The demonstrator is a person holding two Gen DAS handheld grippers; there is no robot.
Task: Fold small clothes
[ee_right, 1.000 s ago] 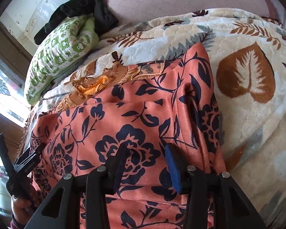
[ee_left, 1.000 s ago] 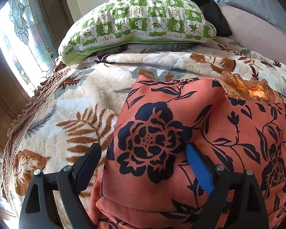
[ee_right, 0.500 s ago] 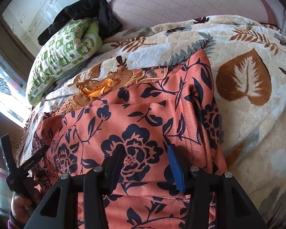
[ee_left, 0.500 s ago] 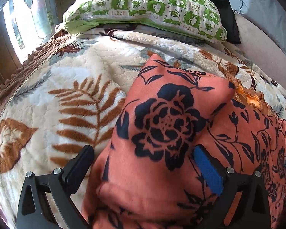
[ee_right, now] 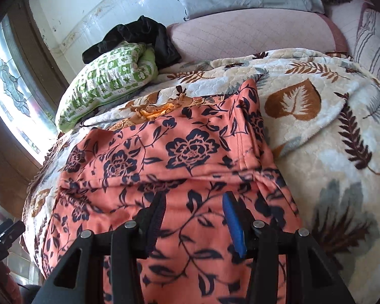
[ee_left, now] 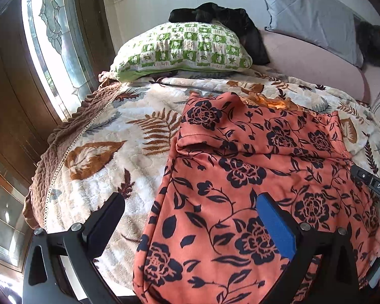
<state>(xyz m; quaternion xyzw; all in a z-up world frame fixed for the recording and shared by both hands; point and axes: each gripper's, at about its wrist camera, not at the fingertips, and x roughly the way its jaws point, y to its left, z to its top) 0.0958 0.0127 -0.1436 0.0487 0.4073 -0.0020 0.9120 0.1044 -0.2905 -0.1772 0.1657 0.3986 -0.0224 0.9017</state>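
On the bed, over the leaf-patterned blanket (ee_left: 109, 136), lies the orange garment (ee_left: 240, 177) with its dark flower print — its upper part folded down across the body, an embroidered neckline (ee_left: 271, 101) peeking out at the far edge. I see my left gripper (ee_left: 190, 217) with its jaws spread wide, released; the garment's left edge sits below the gap, neither pad pressing it. My right gripper (ee_right: 195, 215) hangs over the cloth partly parted, and I cannot tell whether it pinches any fabric. No baskets or bins appear in either view. Near the wall sit a green checked pillow (ee_left: 185, 48), black clothing (ee_left: 225, 22) on it, and a grey pillow (ee_left: 314, 22).
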